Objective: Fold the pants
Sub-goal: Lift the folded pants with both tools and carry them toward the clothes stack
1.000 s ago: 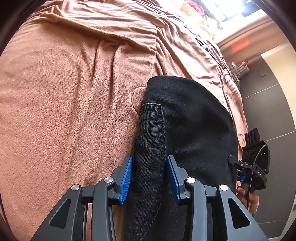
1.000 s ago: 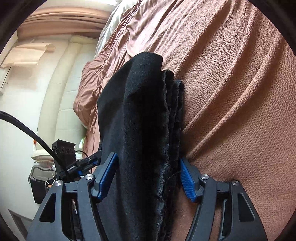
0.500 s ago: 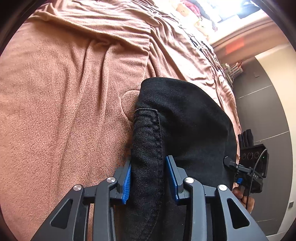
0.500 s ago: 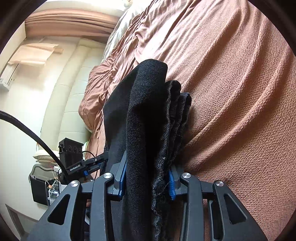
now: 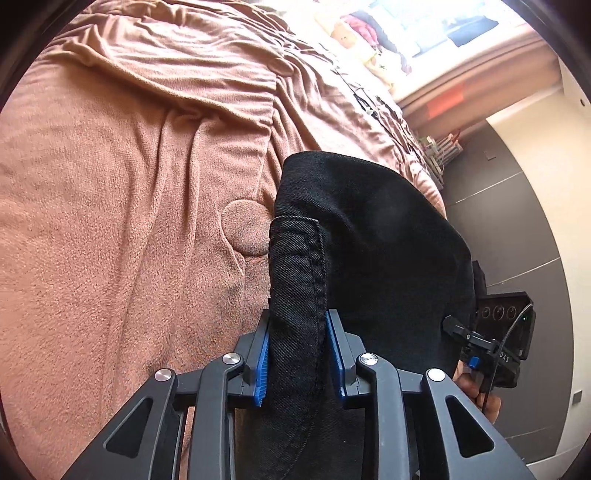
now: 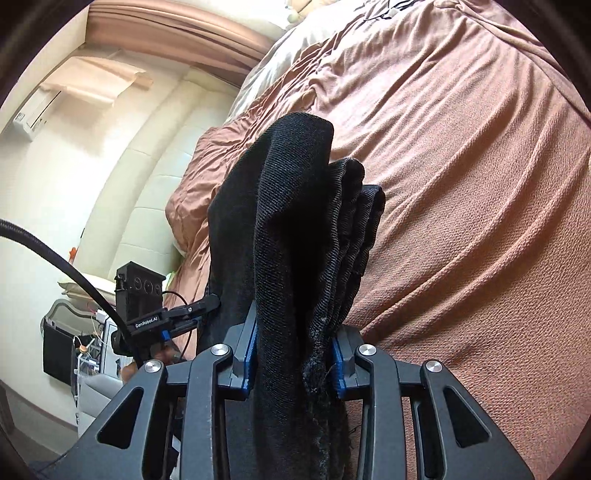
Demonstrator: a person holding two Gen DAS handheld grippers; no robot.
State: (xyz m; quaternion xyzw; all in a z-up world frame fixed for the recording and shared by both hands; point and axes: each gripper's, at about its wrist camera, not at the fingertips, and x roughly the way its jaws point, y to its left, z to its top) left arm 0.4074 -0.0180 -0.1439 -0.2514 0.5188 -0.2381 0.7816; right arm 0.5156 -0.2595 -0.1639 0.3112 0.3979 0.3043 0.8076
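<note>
Gripping the black pants [image 5: 369, 236] at two points, the person holds a folded stack of denim just above a brown blanket [image 5: 129, 206] that covers a bed. On the left, the left gripper [image 5: 298, 354] pinches a stitched hem edge between its blue pads [image 5: 261, 365]; its jaws have just been closing, and the cloth now fills the gap between them with both pads pressed against it. This grip on the seamed edge probably serves to keep the layers aligned while the stack is raised. To the right in the same view, the other hand-held tool appears past the far side of the cloth, with part of a hand [image 5: 476, 387] beneath it. In the right wrist view, the right gripper [image 6: 293, 358] clamps a thicker bundle of several stacked layers, whose frayed ends sit between the pads; its jaws have likewise just been closing on the cloth. Holding both ends of the fold at once likely lets the person carry the fold over or set it down without it opening. The pants hang from the two grips, and their far end stands clear in front of the blanket in both views; whether any part touches the bed cannot be told. The blanket is soft, creased and uneven, with a round patch [image 5: 245, 229] near the hem. Beyond the bed, a padded cream headboard [image 6: 147, 177], curtains [image 6: 177, 33] and a dark wall panel [image 5: 517, 229] are visible.
</note>
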